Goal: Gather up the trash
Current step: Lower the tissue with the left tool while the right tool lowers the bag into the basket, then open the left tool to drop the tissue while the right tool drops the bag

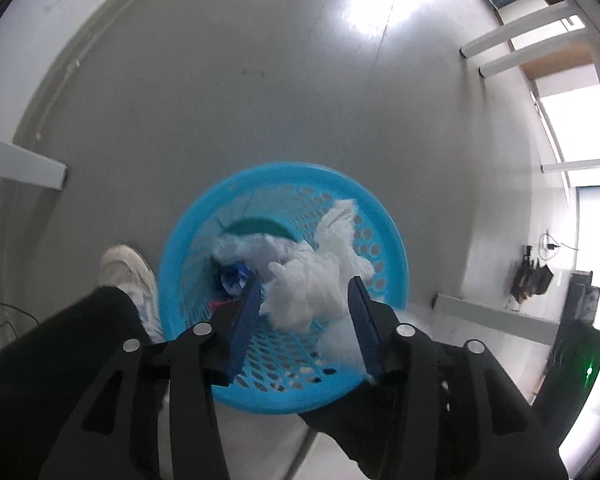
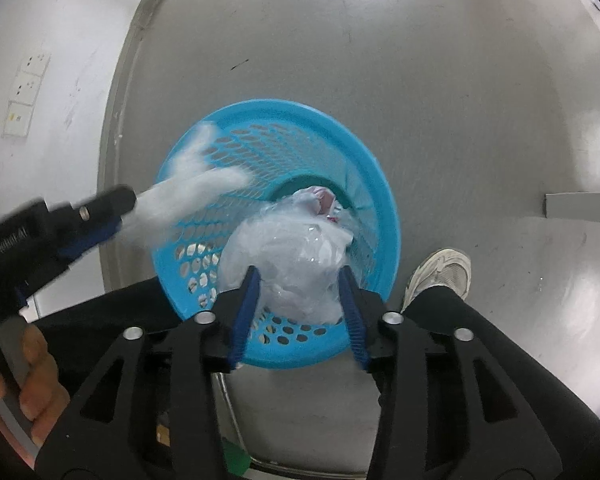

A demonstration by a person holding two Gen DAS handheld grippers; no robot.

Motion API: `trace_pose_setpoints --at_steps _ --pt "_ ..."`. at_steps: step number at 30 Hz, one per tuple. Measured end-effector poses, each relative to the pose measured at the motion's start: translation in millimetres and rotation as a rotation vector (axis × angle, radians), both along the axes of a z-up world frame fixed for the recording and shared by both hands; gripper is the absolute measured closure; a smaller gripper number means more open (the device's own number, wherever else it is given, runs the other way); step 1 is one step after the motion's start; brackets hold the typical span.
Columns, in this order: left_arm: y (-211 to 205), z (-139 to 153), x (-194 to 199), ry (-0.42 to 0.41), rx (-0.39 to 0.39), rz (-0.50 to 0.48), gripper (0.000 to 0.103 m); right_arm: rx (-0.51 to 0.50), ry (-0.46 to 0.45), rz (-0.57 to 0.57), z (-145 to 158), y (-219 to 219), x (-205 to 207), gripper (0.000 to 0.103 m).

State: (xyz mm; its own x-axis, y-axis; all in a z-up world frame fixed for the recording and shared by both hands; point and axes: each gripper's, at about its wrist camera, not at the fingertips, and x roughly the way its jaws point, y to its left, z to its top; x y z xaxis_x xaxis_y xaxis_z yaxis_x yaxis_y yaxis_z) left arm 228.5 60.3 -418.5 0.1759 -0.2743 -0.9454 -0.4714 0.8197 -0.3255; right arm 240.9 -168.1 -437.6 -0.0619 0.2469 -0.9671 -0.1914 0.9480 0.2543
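Crumpled translucent plastic bag (image 2: 288, 268) in blue basket (image 2: 364, 160), gripped by both hand-held grippers (image 1: 306, 300) (image 2: 300, 284)

Black hand-held gripper (image 2: 298, 292), blue ribbed fingers (image 2: 247, 312), silver screws.

A bright blue perforated basket (image 1: 384, 236) holds a translucent white plastic bag (image 2: 288, 264), standing on a grey floor (image 1: 260, 100) beside a white sneaker (image 1: 128, 272).

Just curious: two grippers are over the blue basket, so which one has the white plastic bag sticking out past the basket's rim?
The left gripper: its white plastic bag crosses the blue basket rim.
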Motion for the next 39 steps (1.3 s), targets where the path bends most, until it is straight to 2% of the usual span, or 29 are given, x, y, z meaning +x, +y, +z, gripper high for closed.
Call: trace_pose_setpoints --at_steps 5,8,12,17,22,25,34,37,39 --pt "0 -1 -8 0.026 0.000 0.004 0.057 0.002 -0.016 0.021 9 3 -8 0.055" --pt "-3 8 -14 0.008 0.016 -0.013 0.057 -0.002 -0.033 0.032 20 3 -15 0.055" --pt "-10 23 -19 -0.023 0.040 -0.083 0.057 0.015 -0.114 0.032 47 0 -26 0.055" --pt "-23 57 -31 -0.112 0.099 -0.169 0.057 0.035 -0.218 0.040 87 -11 -48 0.055" --pt "-31 105 -60 -0.282 0.217 -0.234 0.057 0.044 -0.287 0.079 113 -14 -71 0.052" --pt "-34 124 -76 -0.349 0.231 -0.261 0.052 0.074 -0.327 0.074 132 -21 -85 0.048" --pt "-41 151 -117 -0.395 0.285 -0.334 0.046 0.098 -0.427 0.104 178 -33 -127 0.040" --pt "-39 166 -130 -0.413 0.293 -0.321 0.040 0.104 -0.455 0.107 194 -40 -143 0.037" --pt "-36 177 -139 -0.414 0.321 -0.307 0.029 0.099 -0.477 0.107 205 -45 -154 0.035"
